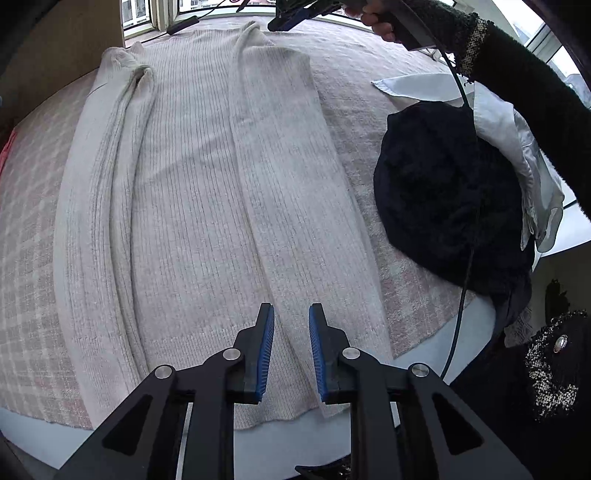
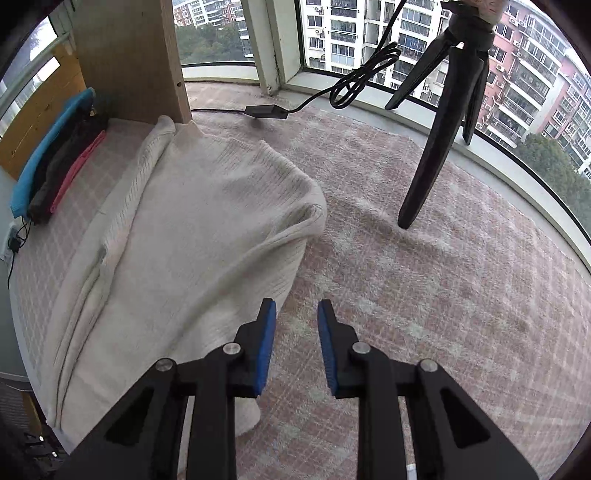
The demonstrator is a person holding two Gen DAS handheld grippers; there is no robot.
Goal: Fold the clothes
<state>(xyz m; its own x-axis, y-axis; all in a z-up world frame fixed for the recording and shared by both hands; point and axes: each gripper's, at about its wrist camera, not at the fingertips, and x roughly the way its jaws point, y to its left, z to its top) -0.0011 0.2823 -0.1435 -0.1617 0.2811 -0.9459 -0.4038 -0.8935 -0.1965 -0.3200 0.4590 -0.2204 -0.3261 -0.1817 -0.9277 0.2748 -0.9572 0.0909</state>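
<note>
Cream ribbed knit sweater [image 1: 207, 206] lies flat on the pink checked blanket [image 2: 424, 295], both long sides turned in. Our left claw [image 1: 291, 350] hovers released over its near hem; right claw [image 2: 297, 347], also released, sits beside its far corner. We judge the lengthwise fold is in hand; next needs a hem grip.

A black tripod [image 2: 439, 125] stands near the far edge of the checked pink blanket [image 2: 424, 280]. A black cable [image 2: 354, 79] with its adapter [image 2: 266, 111] lies along that edge by the window [image 2: 369, 33].
</note>
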